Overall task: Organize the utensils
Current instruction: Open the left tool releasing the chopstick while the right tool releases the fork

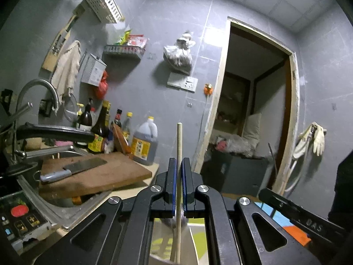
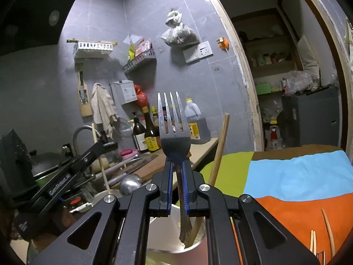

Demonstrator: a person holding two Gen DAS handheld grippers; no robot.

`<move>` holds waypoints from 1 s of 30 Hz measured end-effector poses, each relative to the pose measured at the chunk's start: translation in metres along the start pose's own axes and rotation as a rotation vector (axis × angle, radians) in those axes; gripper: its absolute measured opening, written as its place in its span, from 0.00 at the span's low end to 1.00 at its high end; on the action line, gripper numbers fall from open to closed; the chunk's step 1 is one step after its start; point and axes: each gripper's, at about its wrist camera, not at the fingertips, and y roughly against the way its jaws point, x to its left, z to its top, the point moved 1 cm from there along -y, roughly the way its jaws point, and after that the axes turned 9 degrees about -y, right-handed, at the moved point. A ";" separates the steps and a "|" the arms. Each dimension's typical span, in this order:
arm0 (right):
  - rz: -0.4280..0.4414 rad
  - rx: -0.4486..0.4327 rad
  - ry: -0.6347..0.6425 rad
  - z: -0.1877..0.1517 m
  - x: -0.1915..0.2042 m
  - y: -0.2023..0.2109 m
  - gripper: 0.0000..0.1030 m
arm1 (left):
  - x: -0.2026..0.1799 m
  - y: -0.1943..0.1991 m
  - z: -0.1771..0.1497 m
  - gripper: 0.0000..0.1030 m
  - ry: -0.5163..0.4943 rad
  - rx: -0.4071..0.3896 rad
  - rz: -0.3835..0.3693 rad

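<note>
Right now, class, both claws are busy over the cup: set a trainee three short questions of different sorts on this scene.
1. True or false: the right claw is shut on a fork with its tines up.
2. What does the left claw hold: A a knife, B a chopstick, C a ladle?
3. Fill in: the cleaver lies on the ____ board.

Key: 1 true; 2 B; 3 cutting.
</note>
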 end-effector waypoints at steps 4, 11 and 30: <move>-0.020 0.013 0.004 -0.004 0.001 -0.002 0.07 | -0.001 0.001 -0.006 0.03 -0.002 0.033 -0.029; -0.053 0.022 0.019 -0.008 0.004 -0.002 0.11 | -0.003 0.005 -0.014 0.07 -0.001 0.067 -0.053; -0.065 -0.115 0.094 -0.003 0.018 0.021 0.31 | 0.008 0.025 -0.005 0.55 0.072 0.008 -0.045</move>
